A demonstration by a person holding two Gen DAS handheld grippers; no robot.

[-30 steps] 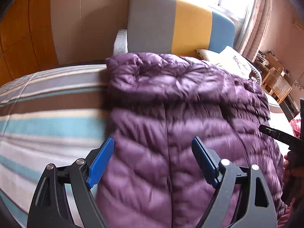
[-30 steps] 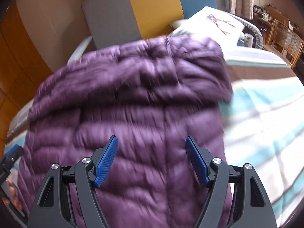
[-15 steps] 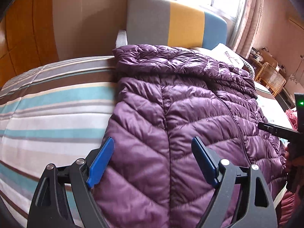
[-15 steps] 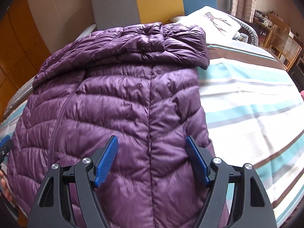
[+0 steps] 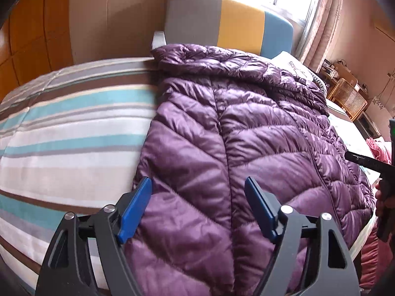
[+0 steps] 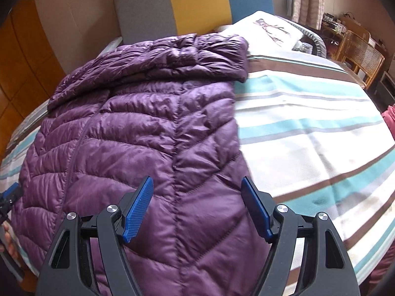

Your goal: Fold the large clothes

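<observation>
A purple quilted down jacket (image 5: 246, 135) lies flat on the striped bed, hood toward the headboard. It also shows in the right wrist view (image 6: 148, 128). My left gripper (image 5: 198, 208) is open and empty above the jacket's left hem side. My right gripper (image 6: 197, 207) is open and empty above the jacket's right hem side. The right gripper's body shows at the right edge of the left wrist view (image 5: 370, 162). The left gripper's blue tip shows at the left edge of the right wrist view (image 6: 11, 193).
The striped bedspread (image 5: 74, 128) (image 6: 308, 133) covers the bed. A grey, yellow and blue headboard (image 5: 229, 24) and a white pillow (image 6: 269, 28) are at the far end. A rattan chair (image 6: 363, 56) stands to the right. A wooden wardrobe (image 5: 22, 37) stands to the left.
The jacket has settled flat on the bed after a moving, blurred state. Both grippers have pulled back slightly toward the hem and stayed open.
</observation>
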